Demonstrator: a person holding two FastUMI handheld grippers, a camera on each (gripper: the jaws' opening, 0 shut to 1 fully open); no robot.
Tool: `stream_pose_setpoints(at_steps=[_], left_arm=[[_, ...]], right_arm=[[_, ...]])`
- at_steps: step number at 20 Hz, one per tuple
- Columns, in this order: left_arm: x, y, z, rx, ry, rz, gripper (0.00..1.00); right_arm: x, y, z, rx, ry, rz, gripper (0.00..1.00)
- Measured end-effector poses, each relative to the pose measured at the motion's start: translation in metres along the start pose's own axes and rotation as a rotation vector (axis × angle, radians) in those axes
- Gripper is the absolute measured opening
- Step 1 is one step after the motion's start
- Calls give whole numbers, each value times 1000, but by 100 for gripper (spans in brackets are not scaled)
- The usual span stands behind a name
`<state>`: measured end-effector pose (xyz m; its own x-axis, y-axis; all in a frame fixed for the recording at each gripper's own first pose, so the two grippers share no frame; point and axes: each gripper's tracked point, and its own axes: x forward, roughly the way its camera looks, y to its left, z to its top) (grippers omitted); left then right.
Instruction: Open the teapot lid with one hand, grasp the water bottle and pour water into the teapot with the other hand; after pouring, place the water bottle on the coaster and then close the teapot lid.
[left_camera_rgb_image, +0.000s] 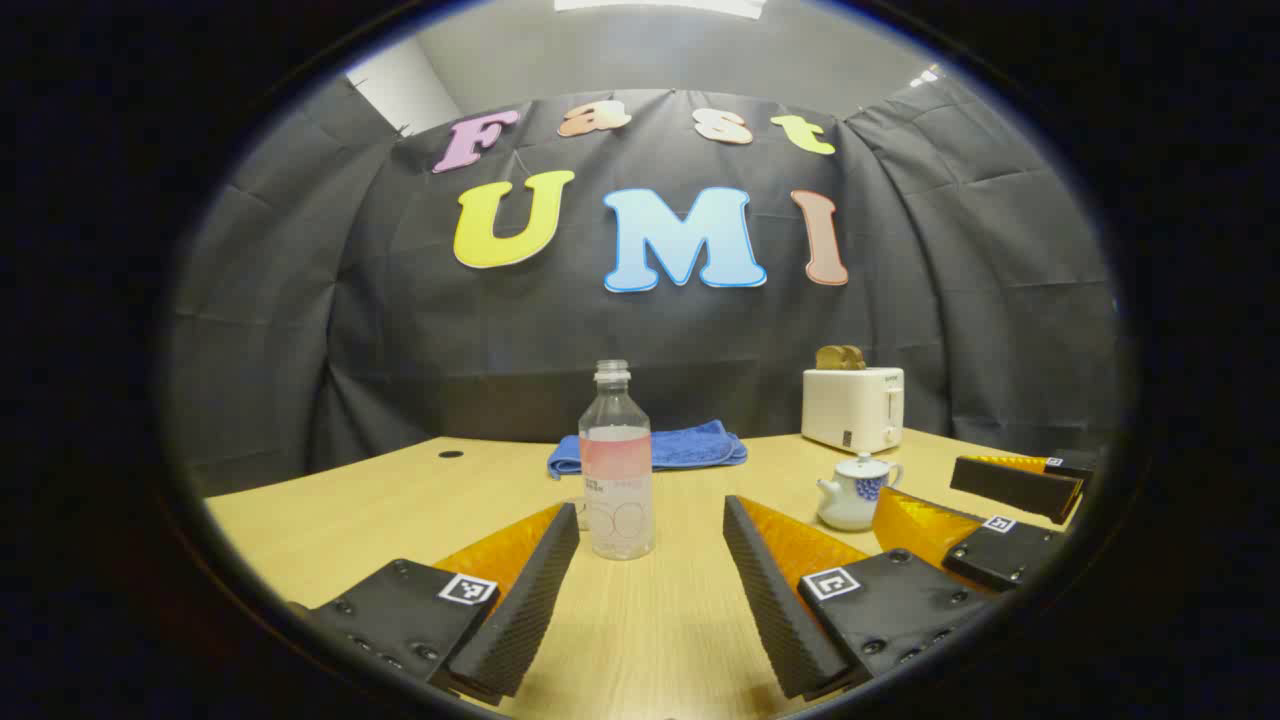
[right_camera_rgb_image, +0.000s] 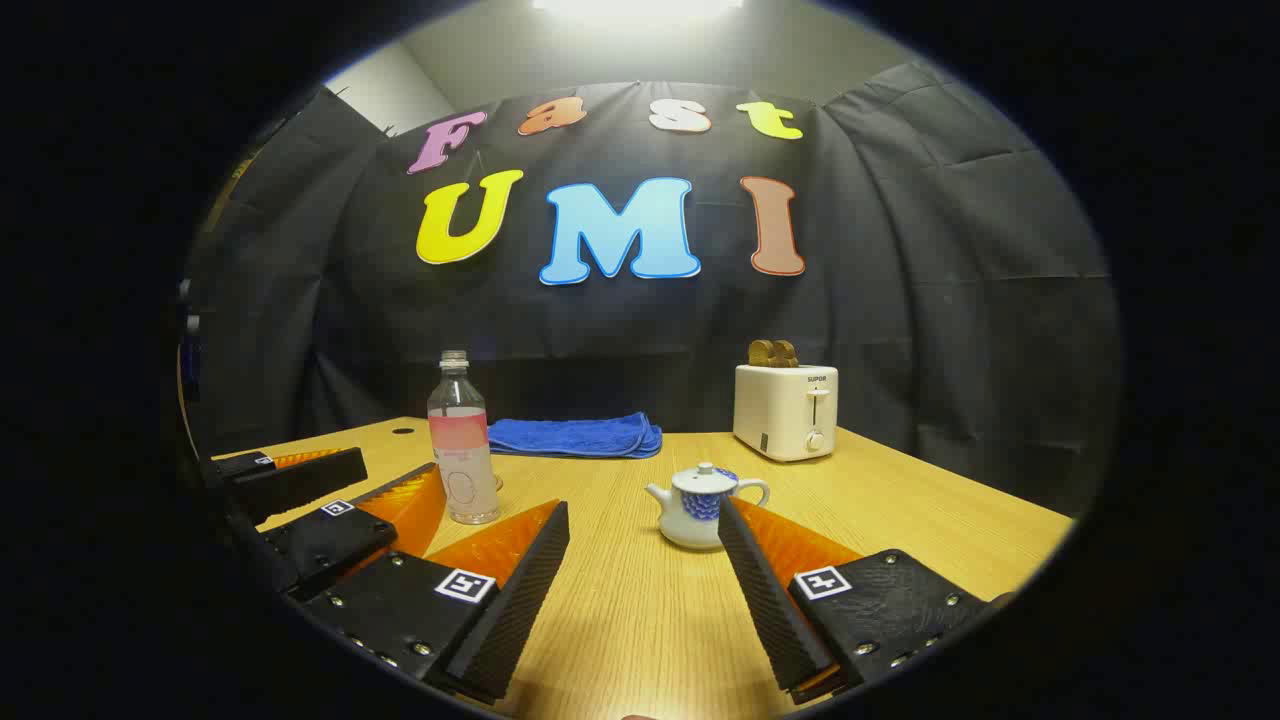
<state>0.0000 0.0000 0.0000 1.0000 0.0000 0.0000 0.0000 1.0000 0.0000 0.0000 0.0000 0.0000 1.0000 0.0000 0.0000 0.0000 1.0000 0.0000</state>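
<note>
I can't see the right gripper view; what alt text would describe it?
Open jaws of the right gripper hover over a light wooden table, aimed at a small white-and-blue ceramic teapot with its lid on. A clear uncapped plastic water bottle, folded blue towel and white toaster stand farther back.

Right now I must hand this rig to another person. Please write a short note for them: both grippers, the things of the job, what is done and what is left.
Left gripper: jaws open, holding nothing, aimed at the clear plastic water bottle with the pink label, which stands uncapped and upright just ahead.
Right gripper: jaws open, holding nothing, aimed at the small white teapot with the blue pattern.
Both things stand apart on the light wooden table; the teapot's lid is on.
Done: nothing yet.
Left: lift the lid, grasp the bottle, pour, set the bottle on the coaster, close the lid. I cannot make out the coaster clearly.
</note>
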Motion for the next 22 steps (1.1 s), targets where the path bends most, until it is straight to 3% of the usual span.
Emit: stream_pose_setpoints(at_steps=[10, 17, 22], left_arm=[[0, -2, 0, -1, -1, -8, 100], [9, -13, -1, -8, 12, -78, 100], [13, 13, 15, 1, -10, -34, 100]], right_arm=[[1, 2, -5, 17, 34, 16, 93], [4, -6, 5, -5, -5, -9, 93], [67, -38, 16, 23, 15, -53, 90]])
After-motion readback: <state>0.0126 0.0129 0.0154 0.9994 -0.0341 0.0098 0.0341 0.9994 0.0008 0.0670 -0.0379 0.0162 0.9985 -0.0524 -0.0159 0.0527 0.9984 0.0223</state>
